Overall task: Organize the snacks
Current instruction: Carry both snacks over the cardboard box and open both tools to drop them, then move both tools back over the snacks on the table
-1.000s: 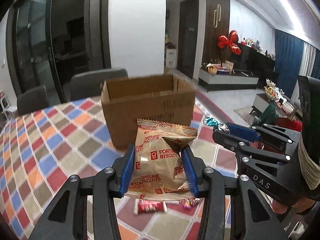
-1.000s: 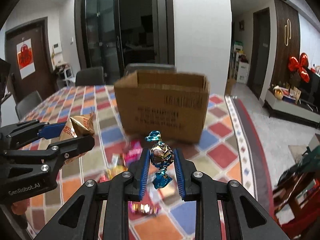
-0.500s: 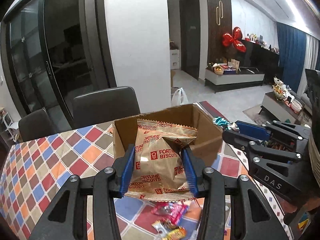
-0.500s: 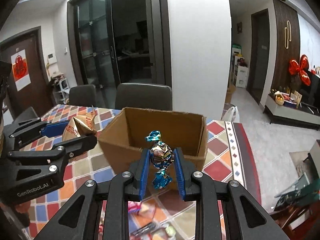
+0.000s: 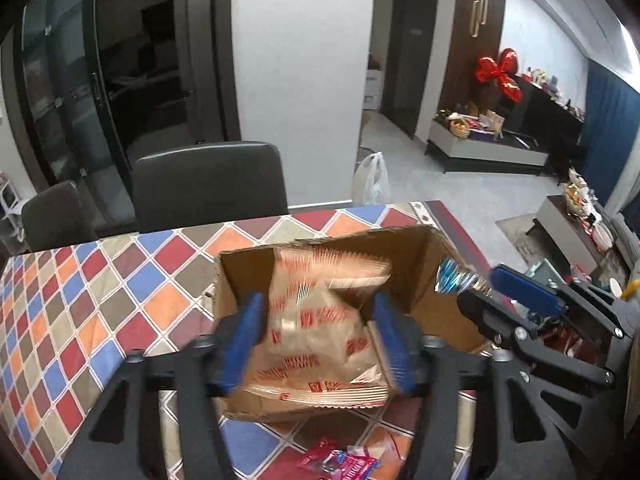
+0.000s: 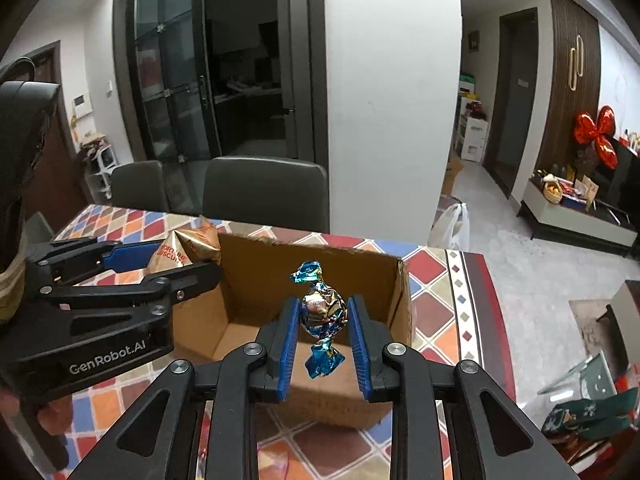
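An open cardboard box [image 5: 428, 256] [image 6: 394, 312] stands on the checkered table. My left gripper [image 5: 318, 334] holds a gold Fortune Biscuits packet [image 5: 320, 320] over the box's open top; the image is blurred there. The packet and left gripper also show in the right wrist view [image 6: 182, 250], at the box's left rim. My right gripper [image 6: 324, 332] is shut on a foil-wrapped candy with blue twisted ends [image 6: 322, 312], held above the box's near wall. The candy [image 5: 456, 280] also shows at the box's right edge in the left wrist view.
Loose pink and red snack packets [image 5: 340, 460] lie on the tablecloth [image 5: 80, 300] in front of the box. Dark chairs [image 6: 264, 196] stand at the table's far side. The table's right edge [image 6: 484, 300] drops to the living-room floor.
Both grippers have risen and moved forward over the box, so I look down into it. The left packet now hangs over the opening, blurred by motion.
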The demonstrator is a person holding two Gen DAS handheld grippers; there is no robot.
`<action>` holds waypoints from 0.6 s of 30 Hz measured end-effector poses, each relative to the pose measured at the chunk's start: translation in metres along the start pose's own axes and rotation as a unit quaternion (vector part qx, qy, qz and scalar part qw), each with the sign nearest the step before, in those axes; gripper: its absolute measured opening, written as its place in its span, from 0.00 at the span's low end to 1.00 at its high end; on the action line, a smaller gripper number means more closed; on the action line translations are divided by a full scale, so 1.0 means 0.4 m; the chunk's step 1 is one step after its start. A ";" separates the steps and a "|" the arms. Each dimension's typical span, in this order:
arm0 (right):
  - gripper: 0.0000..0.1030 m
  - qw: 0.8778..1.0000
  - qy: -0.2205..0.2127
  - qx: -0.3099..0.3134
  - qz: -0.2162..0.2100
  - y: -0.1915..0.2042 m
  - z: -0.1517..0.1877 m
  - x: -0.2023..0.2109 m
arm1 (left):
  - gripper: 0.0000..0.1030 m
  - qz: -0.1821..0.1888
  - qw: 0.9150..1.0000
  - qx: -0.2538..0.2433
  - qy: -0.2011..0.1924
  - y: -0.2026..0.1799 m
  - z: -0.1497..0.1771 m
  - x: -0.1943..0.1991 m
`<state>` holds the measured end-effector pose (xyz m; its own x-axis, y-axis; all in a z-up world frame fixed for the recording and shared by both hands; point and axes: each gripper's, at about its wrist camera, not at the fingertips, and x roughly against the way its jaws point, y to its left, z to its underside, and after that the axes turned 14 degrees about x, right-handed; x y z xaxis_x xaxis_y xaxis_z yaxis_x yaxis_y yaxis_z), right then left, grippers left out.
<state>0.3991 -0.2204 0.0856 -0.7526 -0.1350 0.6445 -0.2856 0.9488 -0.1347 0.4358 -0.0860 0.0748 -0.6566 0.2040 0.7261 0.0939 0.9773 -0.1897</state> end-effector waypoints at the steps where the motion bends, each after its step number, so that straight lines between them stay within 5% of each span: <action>1: 0.39 1.000 0.003 -0.007 0.000 -0.004 0.001 -0.006 | 0.72 -0.010 1.000 0.002 -0.006 0.004 0.000 0.003; 18: 0.53 0.999 -0.029 0.024 0.032 0.086 0.093 0.154 | 0.74 -0.023 0.994 -0.042 -0.097 0.059 0.204 0.225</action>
<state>0.3208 -0.2067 0.0925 -0.8034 -0.0922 0.5883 -0.2626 0.9415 -0.2111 0.3178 -0.0491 0.0818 -0.7927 0.1521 0.5904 0.1174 0.9883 -0.0970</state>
